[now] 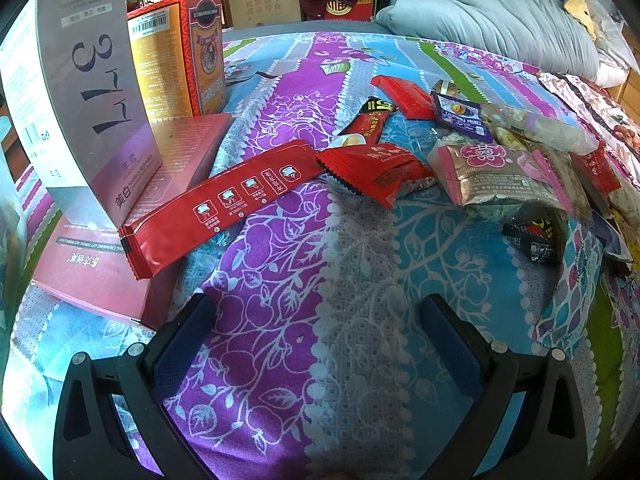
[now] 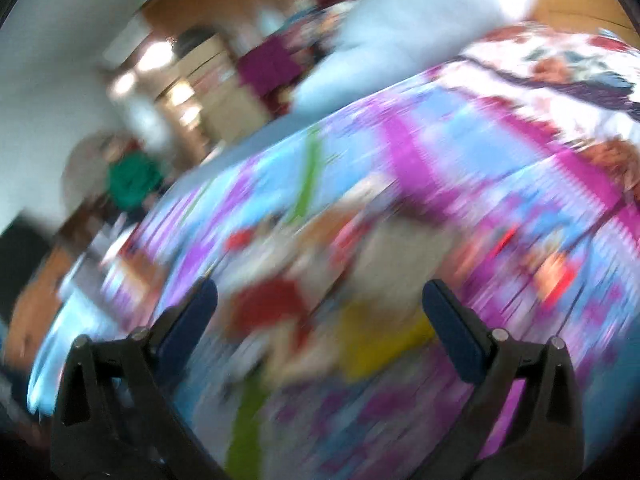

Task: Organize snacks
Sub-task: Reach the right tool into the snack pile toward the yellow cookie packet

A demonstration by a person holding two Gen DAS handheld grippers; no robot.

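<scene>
The job looks barely begun; most snacks point(image 1: 492, 160) lie in a messy heap on the bed point(image 1: 360, 280), far right; one long red pack point(image 1: 216, 204) leans on the pink box point(image 1: 100, 280) at the left, maybe sorted. The left tongs point(image 1: 318, 312) gape wide, holding nothing; the right tongs point(image 2: 320, 300) are wide open too; that view is blurry, but nothing seems held.

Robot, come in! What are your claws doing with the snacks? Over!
Both claws, left and right, open, empty. Snacks piled on bedspread. Right view blurred.
</scene>
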